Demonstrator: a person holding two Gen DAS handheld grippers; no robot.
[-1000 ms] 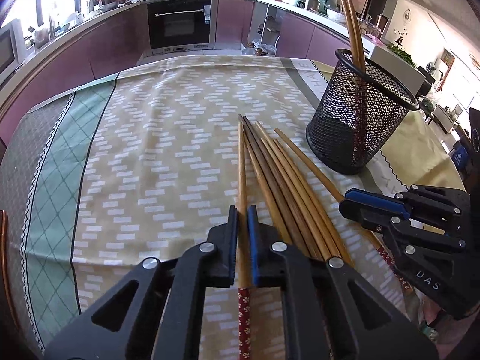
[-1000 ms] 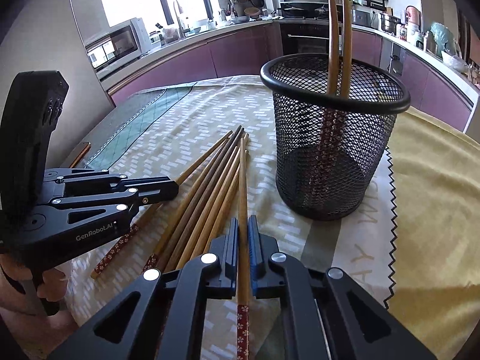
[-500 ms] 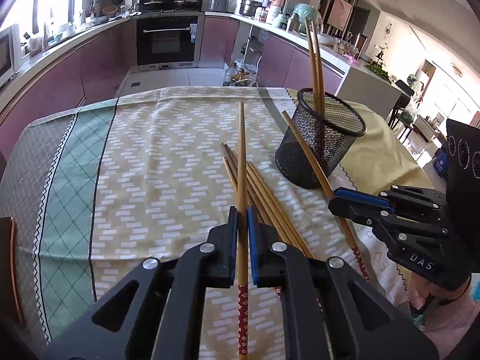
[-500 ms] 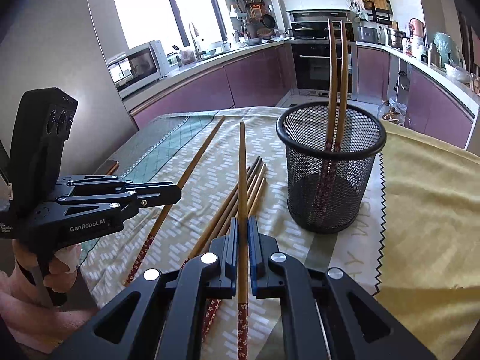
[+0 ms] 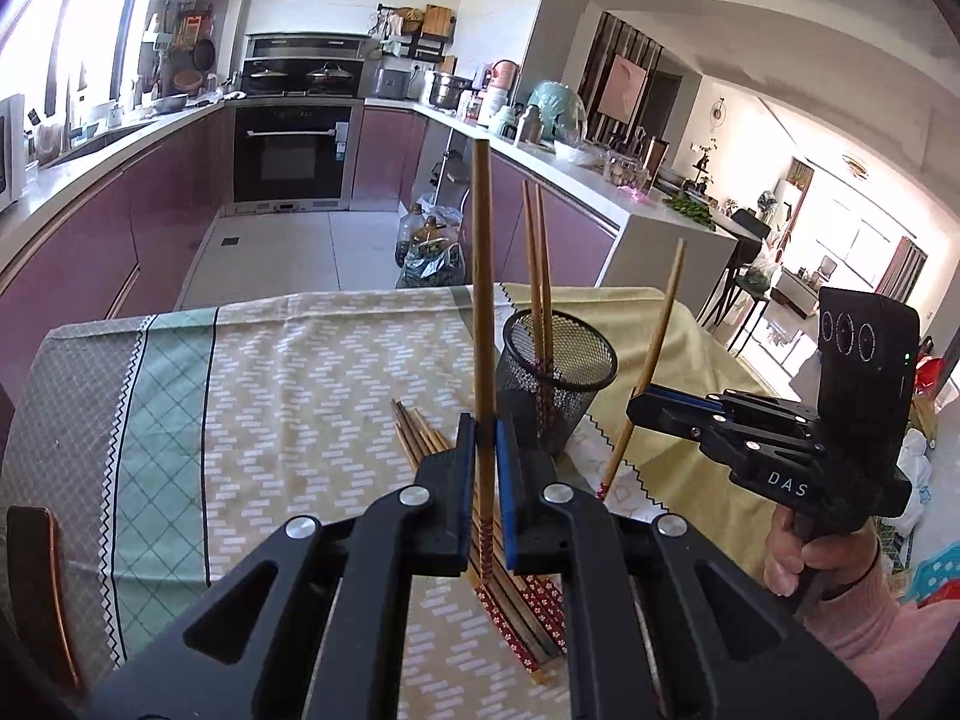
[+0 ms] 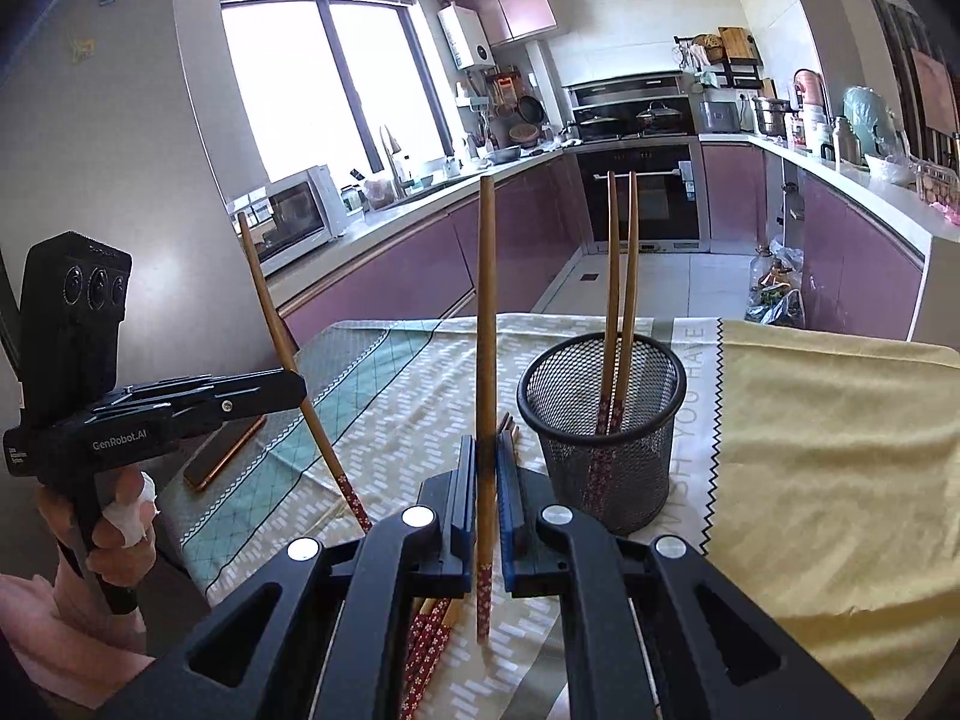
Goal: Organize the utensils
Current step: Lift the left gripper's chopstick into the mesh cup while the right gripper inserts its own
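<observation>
— So, nearest first: what has each claw got?
— The left gripper (image 5: 483,450) is clenched on one wooden chopstick (image 5: 482,276), the right gripper (image 6: 486,468) on another chopstick (image 6: 486,324) — both lifted clear of the tablecloth (image 5: 288,396).
— And beyond them?
— Loose chopsticks (image 5: 420,435) lie bundled on the cloth; farther back the black mesh holder (image 6: 606,420) stands upright with a pair of chopsticks (image 6: 621,276) inside.

Both grippers are matte black with blue-lined fingers (image 5: 463,468) and round silver screws. The right gripper (image 5: 645,408) reads "DAS", the left gripper (image 6: 294,387) "GenRobot.AI"; each carries a black block with three round lenses. The person's sleeve (image 5: 870,630) is pink.
</observation>
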